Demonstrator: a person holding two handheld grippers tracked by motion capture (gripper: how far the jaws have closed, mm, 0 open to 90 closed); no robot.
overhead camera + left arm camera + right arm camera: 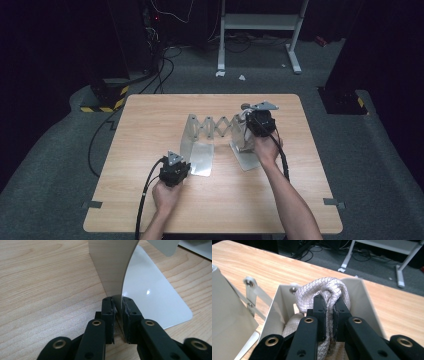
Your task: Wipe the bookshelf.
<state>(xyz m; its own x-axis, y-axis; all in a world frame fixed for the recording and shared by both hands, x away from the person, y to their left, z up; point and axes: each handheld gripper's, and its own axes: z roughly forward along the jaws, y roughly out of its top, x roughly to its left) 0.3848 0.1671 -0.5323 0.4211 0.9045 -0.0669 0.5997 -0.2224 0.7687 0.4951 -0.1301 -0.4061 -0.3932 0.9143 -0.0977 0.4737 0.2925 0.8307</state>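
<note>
left claw (119,315) clamped on left bookend plate (112,267), pinning rack to surface (150,135) | right claw (329,315) pinched shut on rope (322,290), likely lifting it from right bookend (359,297)

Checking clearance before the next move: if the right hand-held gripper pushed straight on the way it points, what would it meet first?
The right hand-held gripper is shut on the white rope; straight ahead is likely the metal bookend wall behind the rope, though depth is unclear.

Floor: grey carpet (60,165) | Table: light wood (150,115) | Rear: white metal frame (260,22), black cables (165,65) | Surroundings: dark
</note>
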